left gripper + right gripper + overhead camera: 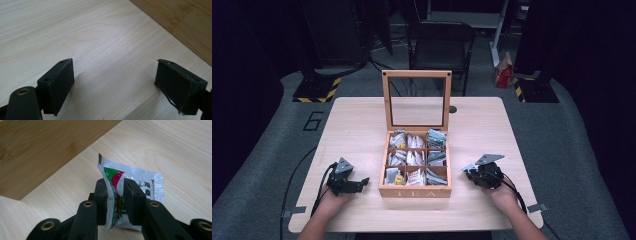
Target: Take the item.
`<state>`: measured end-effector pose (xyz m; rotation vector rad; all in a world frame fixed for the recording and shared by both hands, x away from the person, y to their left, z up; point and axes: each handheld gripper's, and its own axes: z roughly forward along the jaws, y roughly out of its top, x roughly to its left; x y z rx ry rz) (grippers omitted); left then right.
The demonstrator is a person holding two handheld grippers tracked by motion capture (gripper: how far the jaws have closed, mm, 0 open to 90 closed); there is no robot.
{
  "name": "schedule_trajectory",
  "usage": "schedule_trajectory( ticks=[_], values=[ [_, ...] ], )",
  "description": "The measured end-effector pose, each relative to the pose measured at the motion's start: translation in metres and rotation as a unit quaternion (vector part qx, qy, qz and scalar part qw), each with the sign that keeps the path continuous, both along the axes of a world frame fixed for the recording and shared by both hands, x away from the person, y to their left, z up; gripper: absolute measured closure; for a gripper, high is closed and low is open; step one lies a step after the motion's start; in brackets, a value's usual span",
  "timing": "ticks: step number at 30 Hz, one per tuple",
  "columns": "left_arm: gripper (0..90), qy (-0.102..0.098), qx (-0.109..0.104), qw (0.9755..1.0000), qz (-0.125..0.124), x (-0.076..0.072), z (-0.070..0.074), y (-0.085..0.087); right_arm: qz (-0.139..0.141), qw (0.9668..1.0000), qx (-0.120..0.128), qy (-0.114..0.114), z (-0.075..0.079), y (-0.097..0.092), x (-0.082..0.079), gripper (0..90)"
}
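— Pale wood grain runs under everything we see; what sits nearest on the table [362,210]?

— Our two hands. We hold the left gripper [113,87] at the near left, its jaws spread wide over bare tabletop with nothing between them. In the high view it lies just left of the tea box [414,191].

— And the other one?

— We see the right gripper [115,203] at the near right, low to the table. A foil sachet [135,182], silvery with a green and red print, stands on edge between its jaws. One jaw lies against the packet; a narrow gap shows beside the other, so the pads do not clamp it. The sachet's lower edge rests on the tabletop, just beside the box's wooden side wall.

— What about farther off?

— We find the box at the table's middle, divided into nine compartments filled with packets, the word TEA on its front. Its glass-paned lid [416,100] stands upright at the back. Beyond the table a dark chair [441,42] stands on the grey floor.
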<state>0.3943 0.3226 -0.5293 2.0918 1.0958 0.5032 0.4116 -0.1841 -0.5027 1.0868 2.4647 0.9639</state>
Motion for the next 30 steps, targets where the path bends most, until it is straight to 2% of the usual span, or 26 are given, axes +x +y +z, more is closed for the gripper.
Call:
schedule_trajectory(
  ticks=[4,10,15,18,24,26,30],
  values=[
    [15.1,0.001,-0.002,1.0,0.001,0.0,0.0,0.0,0.0,1.0,0.001,0.003,0.001,0.001,0.0,69.8],
    [15.1,0.001,-0.002,1.0,0.001,0.0,0.0,0.0,0.005,0.9999,0.002,0.015,0.0,0.002,0.001,61.3],
    [15.1,0.001,-0.002,1.0,0.001,0.0,0.0,0.0,-0.001,0.9999,0.005,0.012,0.002,0.003,0.0,55.1],
    [15.1,0.0,-0.001,1.0,0.0,0.0,0.0,0.0,-0.004,0.9999,0.016,0.003,0.007,0.004,-0.003,51.0],
    [15.1,0.0,-0.001,1.0,0.0,0.0,0.0,0.0,-0.008,0.9995,0.029,-0.007,0.015,0.002,-0.007,48.1],
    [15.1,0.001,-0.001,1.0,0.0,0.0,0.0,0.0,-0.01,0.999,0.043,-0.012,0.019,0.001,-0.007,46.3],
    [15.1,0.001,-0.001,1.0,0.002,0.0,0.0,0.0,-0.017,0.9981,0.054,-0.025,0.026,-0.001,-0.009,43.7]
  ],
)
